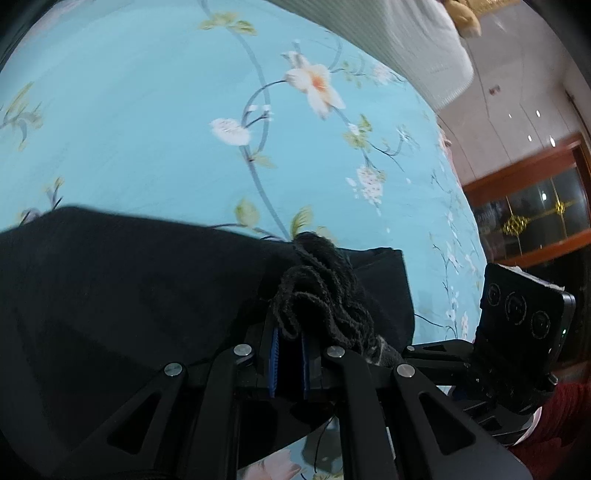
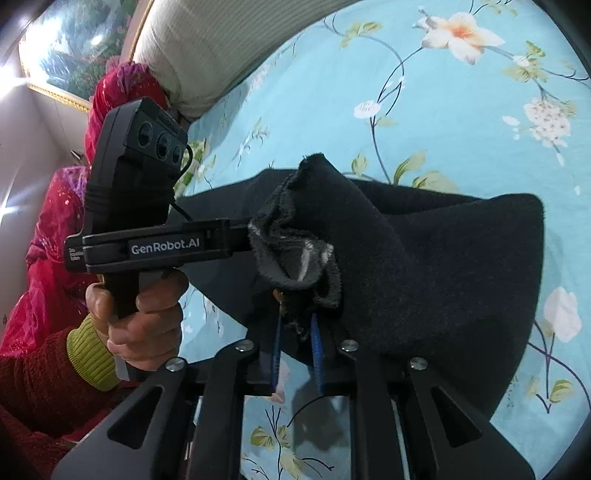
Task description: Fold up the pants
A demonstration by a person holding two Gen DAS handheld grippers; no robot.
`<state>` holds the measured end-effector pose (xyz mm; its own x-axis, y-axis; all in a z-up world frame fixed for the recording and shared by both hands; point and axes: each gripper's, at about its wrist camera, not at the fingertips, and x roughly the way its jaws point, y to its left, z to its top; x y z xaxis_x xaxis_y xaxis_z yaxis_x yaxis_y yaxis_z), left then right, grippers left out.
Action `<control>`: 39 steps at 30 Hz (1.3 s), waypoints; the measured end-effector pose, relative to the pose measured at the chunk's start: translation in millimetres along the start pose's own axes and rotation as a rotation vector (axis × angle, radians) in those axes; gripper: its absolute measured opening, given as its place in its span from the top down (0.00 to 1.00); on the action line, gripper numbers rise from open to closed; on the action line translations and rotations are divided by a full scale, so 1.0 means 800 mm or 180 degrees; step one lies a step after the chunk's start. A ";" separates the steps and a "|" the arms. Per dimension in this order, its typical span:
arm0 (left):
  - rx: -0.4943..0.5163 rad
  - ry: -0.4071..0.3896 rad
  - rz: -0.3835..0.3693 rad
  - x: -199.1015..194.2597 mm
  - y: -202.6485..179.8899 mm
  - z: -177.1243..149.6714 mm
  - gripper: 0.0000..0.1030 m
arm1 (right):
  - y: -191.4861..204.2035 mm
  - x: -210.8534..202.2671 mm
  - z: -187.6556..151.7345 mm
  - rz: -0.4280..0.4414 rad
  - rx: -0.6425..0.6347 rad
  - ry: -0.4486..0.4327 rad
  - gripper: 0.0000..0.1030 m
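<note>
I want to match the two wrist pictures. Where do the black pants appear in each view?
Left wrist view: the black pants fill the lower left, the bunched edge gripped in the left gripper.
Right wrist view: the pants spread across the centre and right, the edge at the right gripper.
Shared landmark: the peach flower on the blue sheet.

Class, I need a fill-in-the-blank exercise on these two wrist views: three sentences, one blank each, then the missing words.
1. The pants being folded are ____ in colour.
2. They lie on a light blue sheet printed with ____.
3. The left gripper is shut on a bunched ____ of the pants, and the right gripper has cloth between its blue pads.

Missing words: black; flowers; edge
</note>
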<state>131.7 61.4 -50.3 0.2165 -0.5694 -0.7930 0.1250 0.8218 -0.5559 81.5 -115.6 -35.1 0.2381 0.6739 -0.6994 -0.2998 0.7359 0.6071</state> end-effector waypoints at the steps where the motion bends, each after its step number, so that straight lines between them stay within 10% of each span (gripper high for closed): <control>1: -0.0042 -0.0012 0.0008 -0.001 0.004 -0.002 0.93 | 0.001 0.002 0.000 -0.0012 -0.0007 0.0028 0.82; 9: -0.0395 -0.0170 0.0064 -0.019 0.033 -0.026 0.91 | 0.013 0.021 0.001 0.0018 -0.0041 0.0177 0.66; 39: -0.1774 -0.1047 0.0299 -0.155 0.150 -0.153 0.77 | 0.112 0.072 0.054 0.0273 -0.0599 0.0420 0.66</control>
<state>1.5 228.0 -48.9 0.4980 -0.3867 -0.7762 -0.4104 0.6834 -0.6038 108.5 -8.3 -4.4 0.0853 0.7099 -0.6992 -0.4834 0.6431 0.5940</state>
